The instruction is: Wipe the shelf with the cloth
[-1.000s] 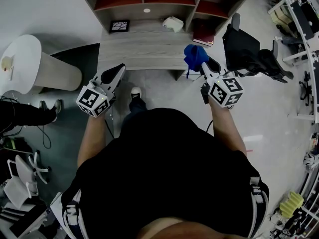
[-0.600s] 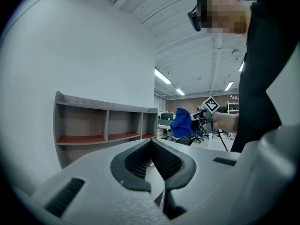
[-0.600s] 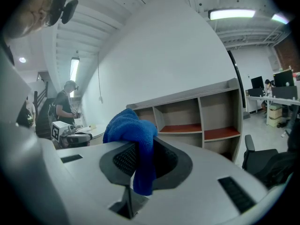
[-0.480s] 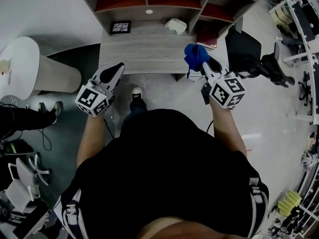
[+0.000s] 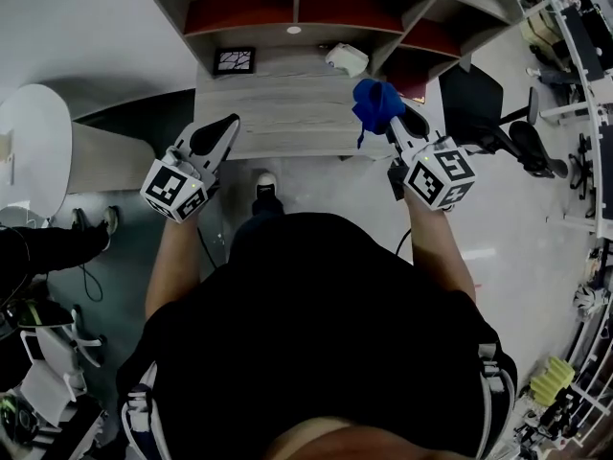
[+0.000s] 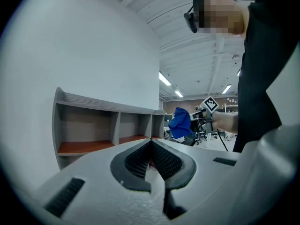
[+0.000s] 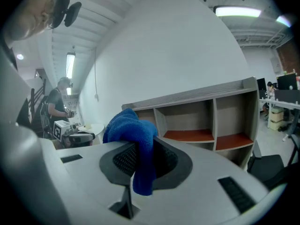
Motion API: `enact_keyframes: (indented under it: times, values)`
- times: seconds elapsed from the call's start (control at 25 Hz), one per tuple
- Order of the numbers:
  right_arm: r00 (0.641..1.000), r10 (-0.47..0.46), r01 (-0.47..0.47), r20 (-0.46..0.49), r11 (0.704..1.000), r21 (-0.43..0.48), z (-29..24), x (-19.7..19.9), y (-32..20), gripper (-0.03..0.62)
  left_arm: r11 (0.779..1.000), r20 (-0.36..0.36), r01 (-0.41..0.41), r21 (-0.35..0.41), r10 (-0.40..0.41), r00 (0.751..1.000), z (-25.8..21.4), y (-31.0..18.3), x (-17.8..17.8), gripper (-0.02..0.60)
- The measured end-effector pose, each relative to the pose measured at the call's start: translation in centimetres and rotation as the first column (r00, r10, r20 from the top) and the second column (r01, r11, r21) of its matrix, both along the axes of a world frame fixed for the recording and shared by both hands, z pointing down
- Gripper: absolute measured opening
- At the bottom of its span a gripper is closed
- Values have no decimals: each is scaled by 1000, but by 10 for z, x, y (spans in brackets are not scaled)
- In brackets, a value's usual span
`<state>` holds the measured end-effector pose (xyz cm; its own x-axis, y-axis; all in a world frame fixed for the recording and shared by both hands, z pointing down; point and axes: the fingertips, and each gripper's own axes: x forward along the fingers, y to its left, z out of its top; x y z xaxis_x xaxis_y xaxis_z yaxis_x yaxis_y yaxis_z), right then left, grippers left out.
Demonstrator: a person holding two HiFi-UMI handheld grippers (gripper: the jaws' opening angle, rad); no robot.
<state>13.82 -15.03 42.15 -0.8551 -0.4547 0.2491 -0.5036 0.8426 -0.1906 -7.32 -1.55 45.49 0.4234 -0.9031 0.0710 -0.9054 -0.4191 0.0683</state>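
a bunched blue terry cloth is gripped in the right tongs. in the right gripper view the right tongs are closed on the cloth: most of the cloth is heaped above the jaw tips, and one fold hangs down between the two black ribbed pads.

the left tongs are held at the left, level with the front edge of the pale wood-grain counter. in the left gripper view the jaws of the left tongs are brought together at their tips, and nothing is held between them. the cloth is seen from there off to the right, raised in the other tongs.

the grey shelf unit with reddish-brown boards stands at the back of the counter and is split into open compartments by upright dividers. in the head view the cloth lies over the right end of the counter, in front of the right-hand compartment. in the right gripper view the shelf unit is seen beyond the cloth and apart from it, so the cloth is not touching any board.

on the counter, close to the shelf, a small black-framed picture lies at the left. a white object, possibly a small device, lies near the middle. a black office chair stands on the floor just right of the counter, and a white round table stands well to the left.
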Motion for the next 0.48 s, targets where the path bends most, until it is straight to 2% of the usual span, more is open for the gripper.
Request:
enact_keyframes:
  times: [0.48]
  values:
    - [999, -24, 25, -41, 1000, 8, -5, -95, -24, 51, 1000, -20, -6, 9, 6, 1000, -3, -40, -91, 17]
